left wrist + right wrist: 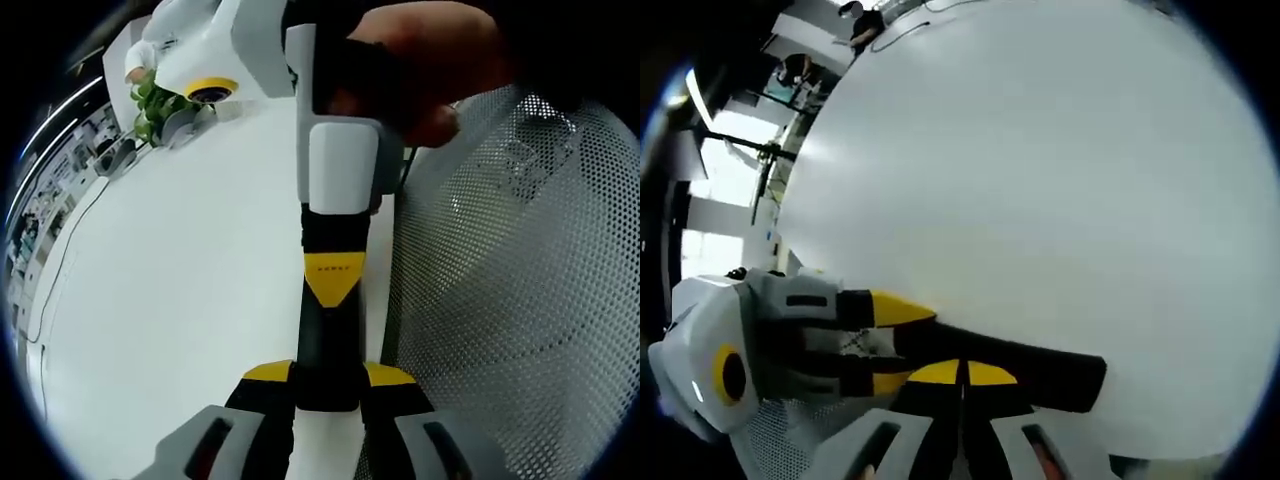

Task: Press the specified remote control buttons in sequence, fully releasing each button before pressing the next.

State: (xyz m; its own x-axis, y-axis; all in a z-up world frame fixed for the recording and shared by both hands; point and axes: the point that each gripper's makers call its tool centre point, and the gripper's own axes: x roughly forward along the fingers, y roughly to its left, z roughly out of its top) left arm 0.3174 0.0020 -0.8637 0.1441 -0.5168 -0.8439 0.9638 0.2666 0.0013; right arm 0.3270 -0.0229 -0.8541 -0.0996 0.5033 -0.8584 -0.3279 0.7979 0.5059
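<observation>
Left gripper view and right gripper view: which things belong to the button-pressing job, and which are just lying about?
Job in hand:
black slim remote control, clamped in the left gripper
right gripper, jaws shut, over the remote

Lying about:
green leafy plant
thin cable on the white table
white perforated mesh panel

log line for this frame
left gripper: shut on remote | right gripper: shut, tips at remote | surface: white table
</observation>
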